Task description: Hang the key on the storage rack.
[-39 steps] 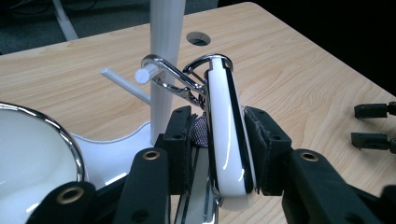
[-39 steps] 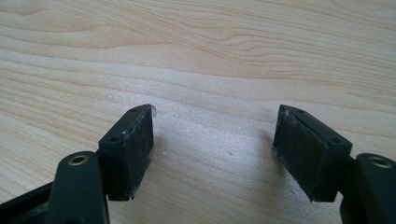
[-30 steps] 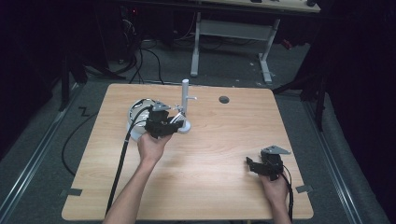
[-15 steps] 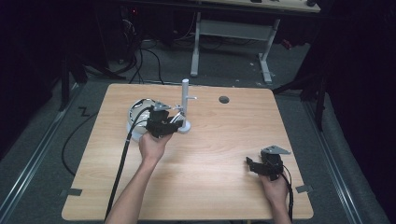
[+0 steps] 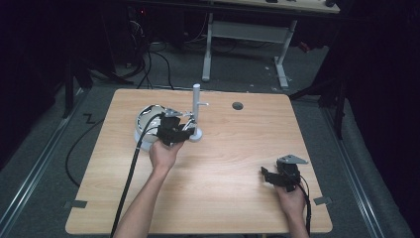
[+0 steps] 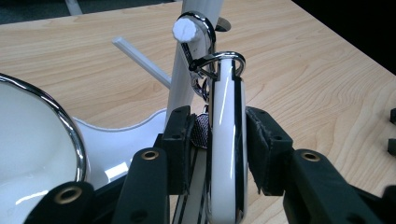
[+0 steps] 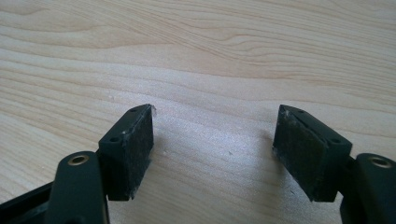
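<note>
Surface (image 5: 228, 163) is showing pale wood with wavy brown grain; a small dark grey disc (image 5: 237, 105) is sitting in it. Stand (image 5: 196, 111) is showing white, its peg knob (image 6: 185, 31) white inside a chrome ring (image 6: 205, 28). Key fob (image 6: 227, 140) is showing glossy white with black edge stripes and a silver clasp (image 6: 219, 60). Bowl (image 6: 28, 154) is gleaming white under a chrome rim. Left gripper (image 6: 219, 151) and right gripper (image 7: 215, 149) are showing matt black fingers (image 7: 133, 149) with brass-coloured rivets. Cable (image 5: 130, 178) is showing black.
</note>
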A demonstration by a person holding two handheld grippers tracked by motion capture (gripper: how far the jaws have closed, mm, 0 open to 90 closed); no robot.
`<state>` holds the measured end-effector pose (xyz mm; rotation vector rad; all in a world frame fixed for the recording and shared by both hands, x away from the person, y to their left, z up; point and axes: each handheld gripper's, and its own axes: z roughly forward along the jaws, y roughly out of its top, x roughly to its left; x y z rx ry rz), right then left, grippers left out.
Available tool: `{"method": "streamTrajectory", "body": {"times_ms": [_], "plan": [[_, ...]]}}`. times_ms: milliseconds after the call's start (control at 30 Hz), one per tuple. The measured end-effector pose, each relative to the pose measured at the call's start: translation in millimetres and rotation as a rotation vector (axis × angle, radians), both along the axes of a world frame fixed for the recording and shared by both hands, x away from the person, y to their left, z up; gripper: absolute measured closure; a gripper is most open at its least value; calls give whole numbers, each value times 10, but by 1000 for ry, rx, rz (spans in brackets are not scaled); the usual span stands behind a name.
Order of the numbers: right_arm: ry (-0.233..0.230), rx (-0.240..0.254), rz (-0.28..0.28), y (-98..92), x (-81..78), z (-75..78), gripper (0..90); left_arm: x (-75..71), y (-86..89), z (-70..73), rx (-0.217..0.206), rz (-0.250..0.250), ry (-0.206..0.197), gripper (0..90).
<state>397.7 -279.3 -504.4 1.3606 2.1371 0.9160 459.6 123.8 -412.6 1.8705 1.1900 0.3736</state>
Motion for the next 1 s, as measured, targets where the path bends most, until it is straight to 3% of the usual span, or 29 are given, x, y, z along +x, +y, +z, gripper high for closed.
{"method": "streamTrajectory", "body": {"times_ms": [633, 1000], "plan": [[0, 0, 0, 0, 0, 0, 289, 91, -27, -167, 8, 20, 46, 619], [1, 1, -1, 1, -1, 0, 288, 84, -16, -198, 11, 34, 49, 606]]}}
